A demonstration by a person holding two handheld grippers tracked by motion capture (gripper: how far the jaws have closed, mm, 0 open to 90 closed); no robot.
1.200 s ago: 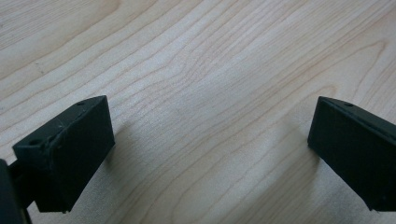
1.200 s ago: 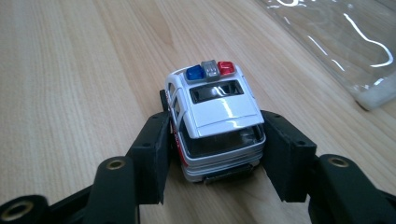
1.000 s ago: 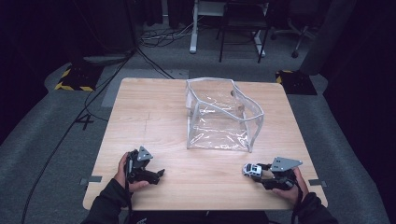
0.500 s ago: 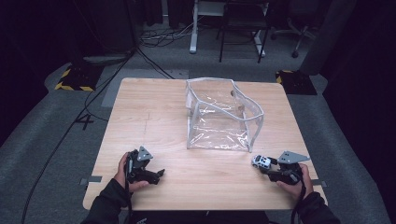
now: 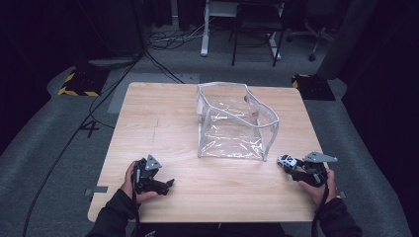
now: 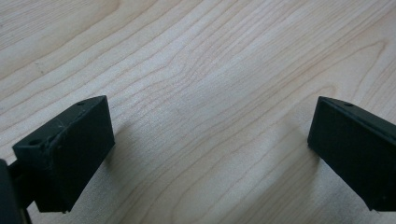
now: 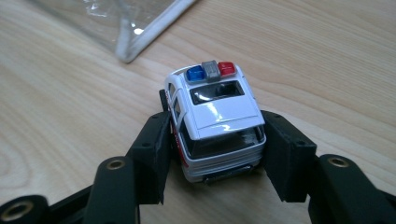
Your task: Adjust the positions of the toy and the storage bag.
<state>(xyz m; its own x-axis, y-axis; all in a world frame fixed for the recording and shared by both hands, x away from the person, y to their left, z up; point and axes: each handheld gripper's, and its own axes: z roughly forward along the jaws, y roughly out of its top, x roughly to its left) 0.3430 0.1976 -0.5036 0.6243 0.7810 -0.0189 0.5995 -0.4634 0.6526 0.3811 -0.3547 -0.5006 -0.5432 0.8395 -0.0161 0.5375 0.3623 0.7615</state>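
Glossy toy car (image 7: 215,123), matt wooden table (image 5: 163,123)

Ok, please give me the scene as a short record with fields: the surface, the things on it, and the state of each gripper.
surface: wooden table
container: clear plastic bag with white edging, standing open near the table's middle
held thing: white toy police car with blue and red roof lights
right gripper: shut on the toy police car, both pads against its sides, near the table's right edge beside the bag's corner
left gripper: open, nothing between the jaws, low over bare wood at the front left
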